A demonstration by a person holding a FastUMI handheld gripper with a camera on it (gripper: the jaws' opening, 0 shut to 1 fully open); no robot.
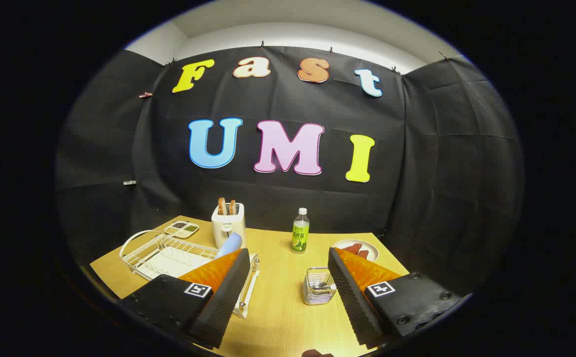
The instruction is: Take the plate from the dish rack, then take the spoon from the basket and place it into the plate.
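Observation:
A white wire dish rack (166,258) stands on the wooden table (278,312), beside and beyond my left finger. A pale blue plate (231,244) stands upright at the rack's right end, just past that fingertip. A small wire basket (317,286) sits close to the inner side of my right finger, and a spoon (328,286) rests in it with its end poking toward that finger. My gripper (287,252) hovers above the table, open wide, with only bare tabletop between the fingers.
Behind the rack a white toaster (227,224) holds two bread slices, and a small compartment dish (181,229) lies to its left. A green-labelled bottle (300,237) stands mid-table. A plate of reddish food (355,249) sits beyond the right finger.

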